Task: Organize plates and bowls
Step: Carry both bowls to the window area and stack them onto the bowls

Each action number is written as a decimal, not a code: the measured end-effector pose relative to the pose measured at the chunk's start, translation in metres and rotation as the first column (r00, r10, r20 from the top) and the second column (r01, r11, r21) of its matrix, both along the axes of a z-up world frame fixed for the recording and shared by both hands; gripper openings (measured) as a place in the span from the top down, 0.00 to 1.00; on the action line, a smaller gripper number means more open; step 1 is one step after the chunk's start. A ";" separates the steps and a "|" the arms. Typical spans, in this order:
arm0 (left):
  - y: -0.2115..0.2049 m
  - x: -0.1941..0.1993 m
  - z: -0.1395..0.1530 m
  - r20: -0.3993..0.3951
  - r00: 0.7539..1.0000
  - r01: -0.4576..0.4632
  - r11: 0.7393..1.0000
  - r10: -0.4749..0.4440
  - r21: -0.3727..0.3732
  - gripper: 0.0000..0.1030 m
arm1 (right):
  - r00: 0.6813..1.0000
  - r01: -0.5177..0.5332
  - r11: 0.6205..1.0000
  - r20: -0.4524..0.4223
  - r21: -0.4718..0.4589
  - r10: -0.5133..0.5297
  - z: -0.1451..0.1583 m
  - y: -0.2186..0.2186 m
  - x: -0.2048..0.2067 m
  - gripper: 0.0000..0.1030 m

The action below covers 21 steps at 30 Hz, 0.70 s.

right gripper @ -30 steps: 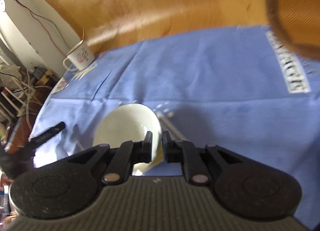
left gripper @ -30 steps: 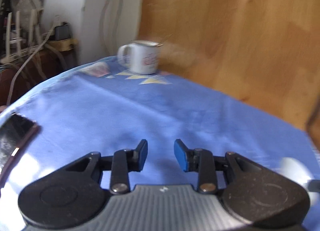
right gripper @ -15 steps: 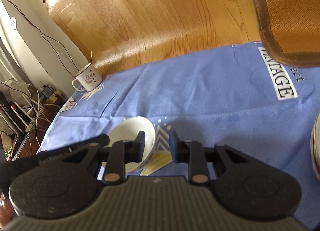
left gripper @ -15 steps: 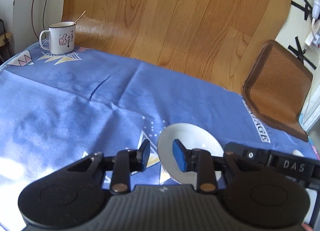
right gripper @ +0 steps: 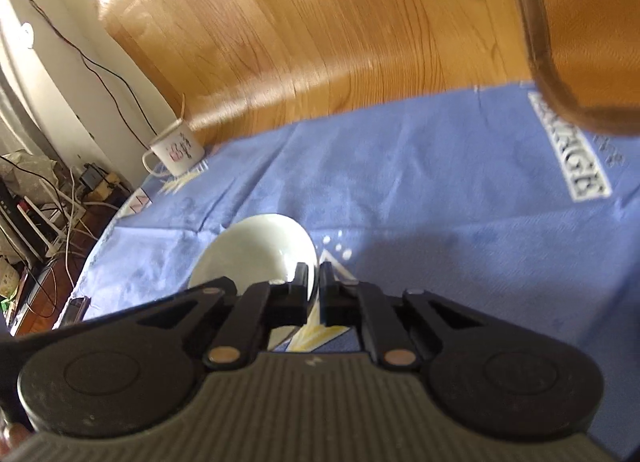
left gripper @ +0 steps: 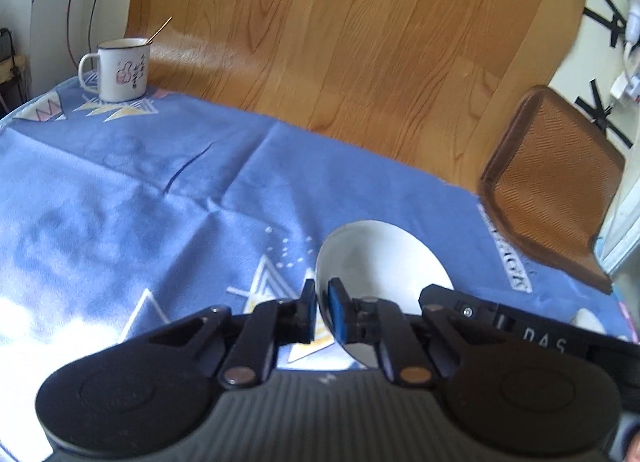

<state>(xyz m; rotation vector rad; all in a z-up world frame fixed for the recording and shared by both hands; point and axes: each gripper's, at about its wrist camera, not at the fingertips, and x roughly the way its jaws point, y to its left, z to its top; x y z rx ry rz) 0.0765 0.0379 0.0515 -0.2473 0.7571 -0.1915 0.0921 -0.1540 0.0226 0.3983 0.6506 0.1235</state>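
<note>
You can read "DAS" in pale letters on the black body of the right hand-held gripper (left gripper: pixel 546 336); the white label (right gripper: pixel 570 157) printed on the blue cloth (right gripper: pixel 420 189) over the tabletop is too blurred to read, as is the mug (left gripper: pixel 122 75) print

- left gripper (left gripper: pixel 319 308): matte black body showing as two round lobes, ribbed grey centre panel carrying a small white mark
- its fingers (left gripper: pixel 338 312) wearing blue pads; black link arms pinned with brass-coloured rivets
- right gripper (right gripper: pixel 313 289): same black lobes, ribbed grey panel, brass rivets; fingers (right gripper: pixel 300 290) looking all black here, pad colour not showing
- dust speckling showing on both gripper bodies
- right gripper also appearing in left view as a black bar with white "DAS" lettering and a small silver screw
</note>
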 end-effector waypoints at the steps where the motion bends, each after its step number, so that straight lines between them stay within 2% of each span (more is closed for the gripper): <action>1: -0.003 0.000 0.004 0.006 1.000 0.009 1.000 -0.009 -0.007 0.92 | 1.000 0.011 1.000 0.012 0.002 -0.011 0.003 -0.003 -0.004 0.93; 8: -0.061 -0.004 0.023 0.044 0.988 0.153 0.988 -0.151 -0.033 0.92 | 0.983 0.155 0.988 0.100 -0.018 -0.152 0.023 -0.049 -0.048 0.93; 15: -0.146 -0.013 0.031 0.050 0.940 0.340 0.939 -0.338 -0.048 0.92 | 0.931 0.343 0.939 0.142 -0.019 -0.337 0.030 -0.107 -0.108 0.93; 21: -0.194 -0.021 0.021 0.026 0.914 0.407 0.913 -0.406 -0.035 0.92 | 0.896 0.430 0.903 0.129 -0.020 -0.424 0.020 -0.132 -0.136 0.93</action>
